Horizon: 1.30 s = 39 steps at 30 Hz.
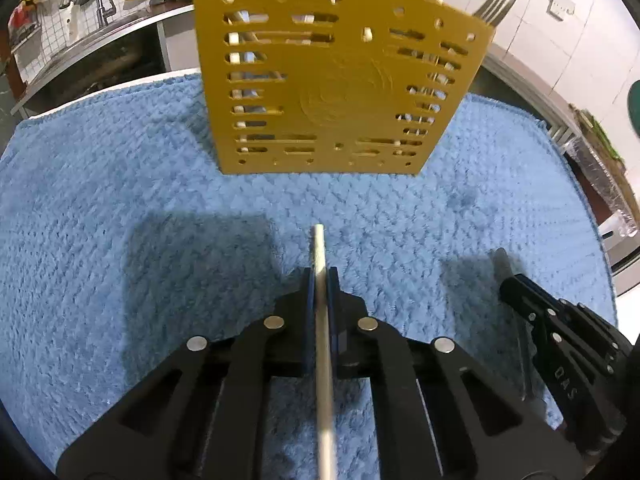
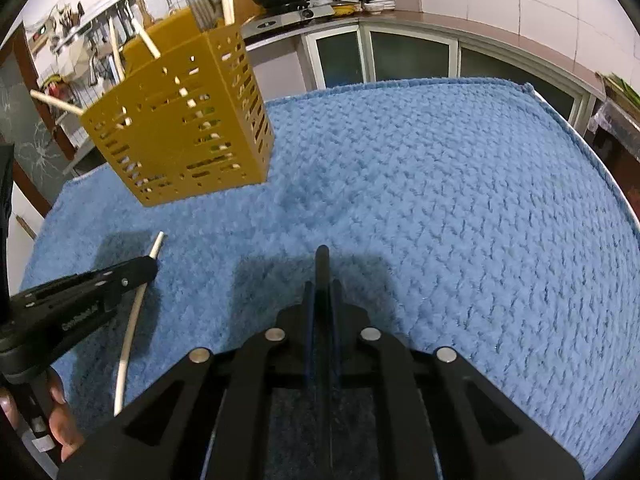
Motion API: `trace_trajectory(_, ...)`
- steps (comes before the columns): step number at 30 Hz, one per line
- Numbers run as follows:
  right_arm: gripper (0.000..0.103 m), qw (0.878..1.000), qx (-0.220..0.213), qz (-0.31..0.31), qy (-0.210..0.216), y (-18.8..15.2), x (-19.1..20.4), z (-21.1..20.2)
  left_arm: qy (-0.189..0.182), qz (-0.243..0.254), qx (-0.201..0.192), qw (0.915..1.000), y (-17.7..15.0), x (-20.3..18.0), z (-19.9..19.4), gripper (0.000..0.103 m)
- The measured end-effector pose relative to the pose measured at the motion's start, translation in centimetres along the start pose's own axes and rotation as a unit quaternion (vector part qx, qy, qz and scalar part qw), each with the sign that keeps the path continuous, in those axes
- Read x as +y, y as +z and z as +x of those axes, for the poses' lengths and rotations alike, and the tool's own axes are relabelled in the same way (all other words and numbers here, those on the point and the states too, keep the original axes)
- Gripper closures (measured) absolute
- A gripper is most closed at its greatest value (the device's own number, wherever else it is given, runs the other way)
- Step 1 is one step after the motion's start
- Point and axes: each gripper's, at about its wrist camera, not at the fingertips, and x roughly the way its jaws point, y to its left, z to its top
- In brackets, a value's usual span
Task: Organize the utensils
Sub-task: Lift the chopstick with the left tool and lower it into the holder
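Note:
A yellow slotted utensil holder [image 1: 332, 84] stands on the blue towel, holding several white chopsticks and a metal fork [image 1: 498, 4]. It also shows in the right wrist view [image 2: 184, 120]. My left gripper [image 1: 320, 276] is shut on a white chopstick [image 1: 322, 320], just above the towel in front of the holder; the right wrist view shows it too [image 2: 132, 272], with the chopstick [image 2: 132, 320]. My right gripper [image 2: 322, 284] is shut on a dark utensil handle [image 2: 322, 268]; in the left wrist view it [image 1: 508, 276] sits at the right.
The blue towel [image 1: 120, 200] covers the table [image 2: 440, 200]. Kitchen counters, a sink [image 1: 80, 40] and a stove [image 2: 288, 16] lie behind. The table's right edge [image 2: 592, 152] borders cabinets.

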Motion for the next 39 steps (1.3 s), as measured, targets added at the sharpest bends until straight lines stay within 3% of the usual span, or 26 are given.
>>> trace_trajectory(10,0.098,0.998,-0.051,0.007,0.035,0.8,0.1,-3.2,-0.040,0.008,-0.055,0.9977,0.4,1.4,-5.0,0.099)
trace_trajectory(25,0.100,0.992,-0.110,-0.009,0.054,1.1,1.6,-6.6,-0.077,0.031,-0.149,0.9853,0.7,2.5,-11.9,0.099)
trace_trajectory(33,0.100,0.986,-0.154,-0.022,0.057,2.9,2.5,-9.1,-0.095,0.036,-0.201,0.9743,1.7,3.4,-15.2,0.099)
trace_trajectory(37,0.100,0.981,-0.181,-0.028,0.062,4.6,3.1,-10.8,-0.106,0.039,-0.243,0.9635,2.7,3.7,-17.3,0.099)
trace_trajectory(39,0.100,0.978,-0.195,-0.032,0.066,5.6,3.6,-11.7,-0.104,0.044,-0.278,0.9540,3.4,3.8,-18.7,0.099)
